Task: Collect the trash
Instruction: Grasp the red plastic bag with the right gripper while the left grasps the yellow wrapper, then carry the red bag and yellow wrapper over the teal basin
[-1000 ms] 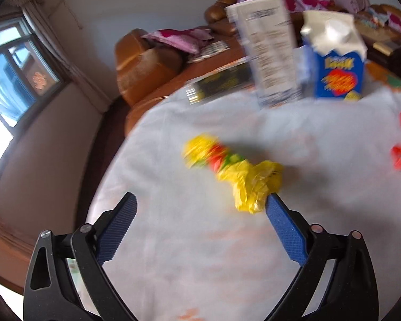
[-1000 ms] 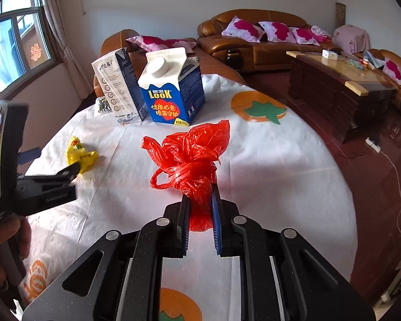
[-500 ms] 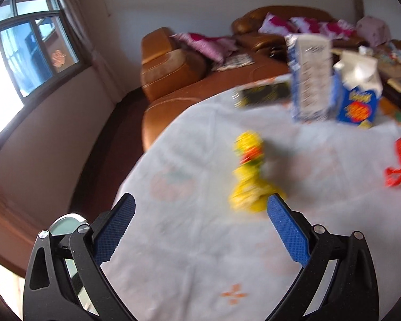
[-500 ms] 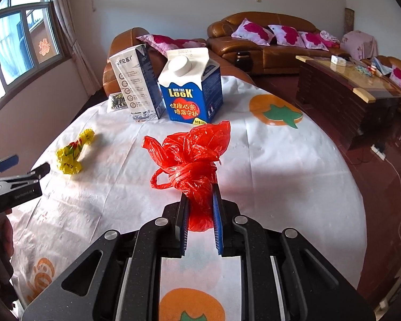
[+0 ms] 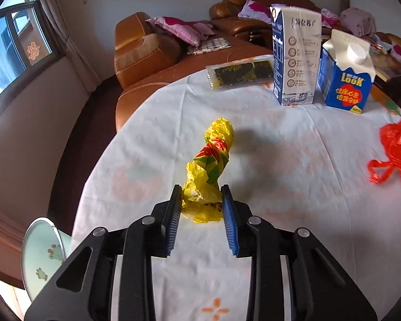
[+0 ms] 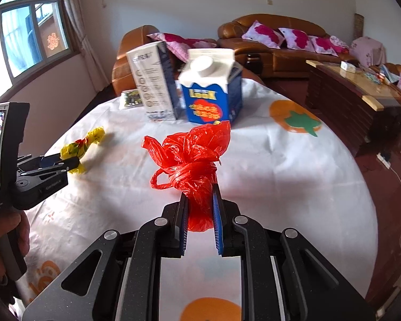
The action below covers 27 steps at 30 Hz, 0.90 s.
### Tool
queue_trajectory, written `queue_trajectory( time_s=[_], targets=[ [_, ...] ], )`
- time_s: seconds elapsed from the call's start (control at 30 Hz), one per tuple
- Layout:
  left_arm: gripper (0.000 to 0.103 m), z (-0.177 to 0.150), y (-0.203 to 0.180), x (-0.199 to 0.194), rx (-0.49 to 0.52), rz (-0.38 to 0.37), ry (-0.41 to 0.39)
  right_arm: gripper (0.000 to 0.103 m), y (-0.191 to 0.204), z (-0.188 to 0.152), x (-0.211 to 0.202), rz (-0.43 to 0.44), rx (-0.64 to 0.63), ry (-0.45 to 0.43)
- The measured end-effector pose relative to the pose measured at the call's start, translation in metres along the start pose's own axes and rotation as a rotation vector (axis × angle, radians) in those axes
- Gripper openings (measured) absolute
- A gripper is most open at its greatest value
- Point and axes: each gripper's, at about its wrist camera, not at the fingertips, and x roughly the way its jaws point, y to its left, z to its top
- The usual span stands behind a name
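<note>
On the round surface (image 5: 280, 160) with its white cloth, the left gripper (image 5: 201, 203) has just been closing, and its blue fingers (image 5: 228, 214) now squeeze the crumpled yellow plastic wrapper (image 5: 211, 160). The right gripper (image 6: 199, 208) is clamped on the knotted red plastic bag (image 6: 192, 157).

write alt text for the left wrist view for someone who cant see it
The left gripper, its jaws just closed in, pinches the near end of a twisted yellow wrapper on a white tablecloth. Two cartons stand behind; a red bag lies at right.
</note>
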Motion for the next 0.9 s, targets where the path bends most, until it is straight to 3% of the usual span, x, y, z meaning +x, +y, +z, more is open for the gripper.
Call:
queue_trajectory(
  time_s=[0.37, 0.9],
  targets=[
    [0.03, -0.047, 0.072, -0.062, -0.057, 0.074, -0.07, 0.017, 0.069, 0.012, -0.003, 0.091, -0.111, -0.018],
    [0.03, -0.127, 0.173, -0.112, -0.183, 0.295, -0.071, 0.017, 0.205, 0.01, -0.002, 0.231, -0.33, -0.039]
  ],
)
